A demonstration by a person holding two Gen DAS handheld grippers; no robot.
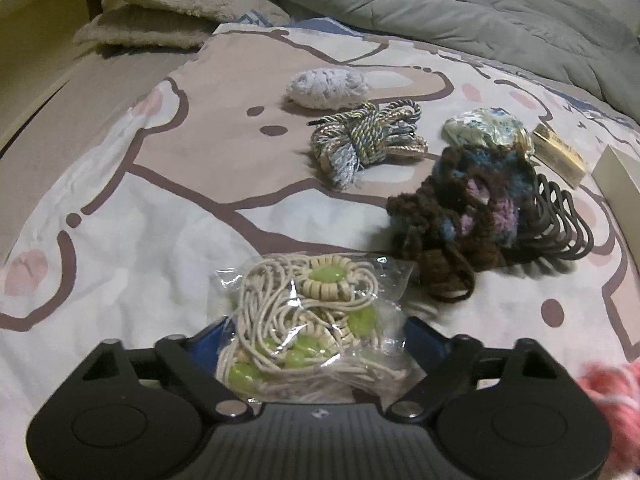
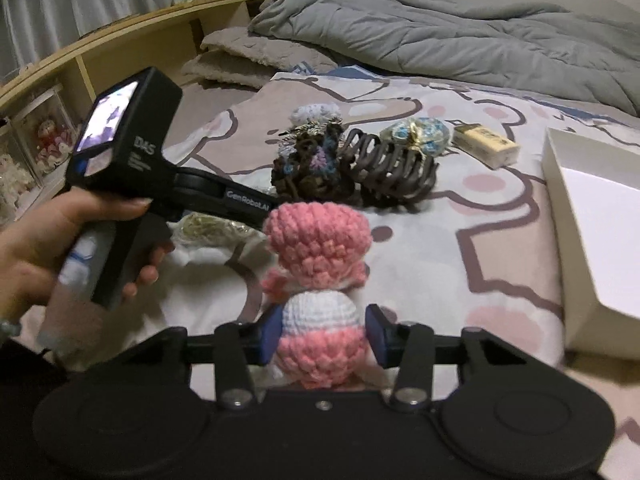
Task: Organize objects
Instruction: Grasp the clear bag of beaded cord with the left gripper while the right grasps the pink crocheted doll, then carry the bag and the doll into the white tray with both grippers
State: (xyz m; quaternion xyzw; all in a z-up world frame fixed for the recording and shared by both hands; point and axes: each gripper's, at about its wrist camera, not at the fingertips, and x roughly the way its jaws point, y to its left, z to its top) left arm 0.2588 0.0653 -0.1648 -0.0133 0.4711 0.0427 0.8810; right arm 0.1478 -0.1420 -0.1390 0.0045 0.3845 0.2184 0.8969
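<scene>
My left gripper [image 1: 316, 344] is shut on a clear bag of cream cord and green beads [image 1: 316, 312], held just above the patterned bedspread [image 1: 132, 240]. My right gripper [image 2: 323, 332] is shut on a pink and white crocheted doll [image 2: 318, 276], gripped around its white middle. The left gripper's body [image 2: 132, 160] shows in the right wrist view, left of the doll. Ahead lie a brown crocheted piece [image 1: 452, 216], a dark hair claw [image 2: 390, 168], a knotted rope bundle [image 1: 368, 140], a white crocheted pouch [image 1: 326, 88] and a blue-patterned pouch [image 2: 416, 134].
A white open box [image 2: 600, 216] stands at the right. A small cream carton [image 2: 486, 144] lies beside it. A grey duvet [image 2: 440, 24] and a folded fleece blanket [image 1: 160, 12] lie at the back. A wooden shelf [image 2: 120, 52] runs along the left.
</scene>
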